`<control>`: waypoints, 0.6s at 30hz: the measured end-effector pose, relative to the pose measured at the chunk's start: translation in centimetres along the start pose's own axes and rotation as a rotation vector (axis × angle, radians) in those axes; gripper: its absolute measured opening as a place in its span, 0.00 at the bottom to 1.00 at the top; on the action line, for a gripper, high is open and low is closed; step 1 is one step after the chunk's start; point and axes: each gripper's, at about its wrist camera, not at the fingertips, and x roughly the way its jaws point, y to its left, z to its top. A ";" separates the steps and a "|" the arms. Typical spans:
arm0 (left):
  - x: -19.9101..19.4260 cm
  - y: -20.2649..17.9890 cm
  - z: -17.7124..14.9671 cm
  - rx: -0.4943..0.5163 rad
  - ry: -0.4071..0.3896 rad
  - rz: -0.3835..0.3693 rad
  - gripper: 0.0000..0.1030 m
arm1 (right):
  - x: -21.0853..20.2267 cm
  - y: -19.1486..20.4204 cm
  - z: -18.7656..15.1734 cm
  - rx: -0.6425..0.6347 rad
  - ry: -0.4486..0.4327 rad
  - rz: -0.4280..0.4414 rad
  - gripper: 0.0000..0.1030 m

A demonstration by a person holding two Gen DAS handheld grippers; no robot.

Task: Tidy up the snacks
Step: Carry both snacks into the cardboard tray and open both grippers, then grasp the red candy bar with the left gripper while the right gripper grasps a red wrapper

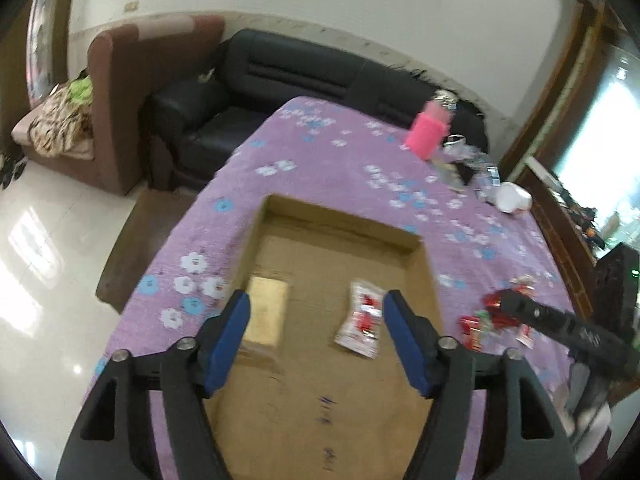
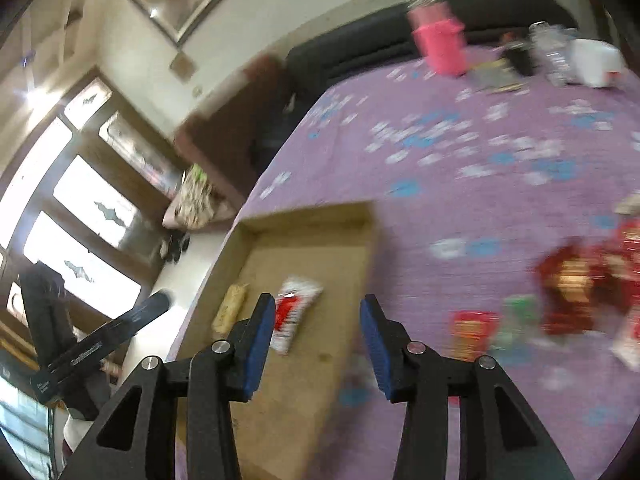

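- The left gripper (image 1: 316, 308) is seen with its blue pads spread wide and nothing pinched between them; it hangs over a shallow cardboard tray (image 1: 340, 226) laid on a purple flowered cloth (image 1: 340, 160).
- A red-and-white snack packet (image 1: 360, 320) lies flat on the tray floor just inside the right pad, and a tan wrapped snack (image 1: 267, 312) lies just beyond the left pad.
- The right gripper (image 2: 318, 320) is held with its pads apart and empty, over the tray's near right edge; the packet sits just ahead of its left pad.
- A loose pile of red snack wrappers (image 2: 572, 292) is spread on the cloth well to the right of the right fingers, outside the tray.
- Beyond both fingers, at the far end of the cloth, a pink container (image 1: 426, 136) and a white cup (image 1: 514, 196) are seen beside clutter too blurred to name.
- The pile's labels are smeared by motion and cannot be read.
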 end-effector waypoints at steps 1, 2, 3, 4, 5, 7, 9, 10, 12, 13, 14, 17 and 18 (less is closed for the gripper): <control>-0.4 -0.9 -0.2 0.011 -0.005 -0.019 0.72 | -1.5 -1.6 0.0 0.018 -0.023 -0.023 0.47; -0.5 -1.7 -0.3 0.022 -0.006 -0.034 0.72 | -2.8 -3.2 -0.2 0.040 -0.038 -0.052 0.47; -0.6 -2.9 -0.6 0.037 -0.003 -0.059 0.72 | -3.6 -4.4 -0.1 0.058 -0.045 -0.072 0.47; -0.5 -4.1 -0.9 0.049 0.007 -0.085 0.72 | -4.5 -6.0 -0.3 0.080 -0.052 -0.093 0.46; -0.2 -5.3 -1.1 0.059 0.022 -0.109 0.72 | -5.2 -7.5 -0.7 0.104 -0.058 -0.111 0.46; 0.7 -7.8 -1.7 0.075 0.058 -0.157 0.72 | -6.1 -9.6 -1.3 0.144 -0.058 -0.125 0.46; 1.4 -10.1 -2.3 0.104 0.080 -0.182 0.72 | -6.5 -11.2 -1.9 0.174 -0.054 -0.126 0.46; 1.9 -11.4 -2.7 0.128 0.091 -0.191 0.72 | -6.5 -11.9 -2.1 0.179 -0.055 -0.123 0.46; 2.5 -13.5 -3.5 0.166 0.108 -0.204 0.72 | -6.4 -12.6 -2.0 0.179 -0.065 -0.111 0.46; 3.1 -14.7 -3.9 0.189 0.119 -0.210 0.72 | -6.2 -12.7 -1.8 0.171 -0.071 -0.112 0.46; 3.4 -15.4 -4.3 0.205 0.128 -0.212 0.72 | -6.0 -12.9 -1.7 0.163 -0.072 -0.118 0.46; 4.9 -17.1 -5.1 0.229 0.161 -0.210 0.72 | -4.2 -12.6 -1.1 0.121 -0.056 -0.132 0.46; 5.4 -17.5 -5.2 0.230 0.172 -0.208 0.72 | -3.4 -12.3 -0.8 0.107 -0.049 -0.137 0.46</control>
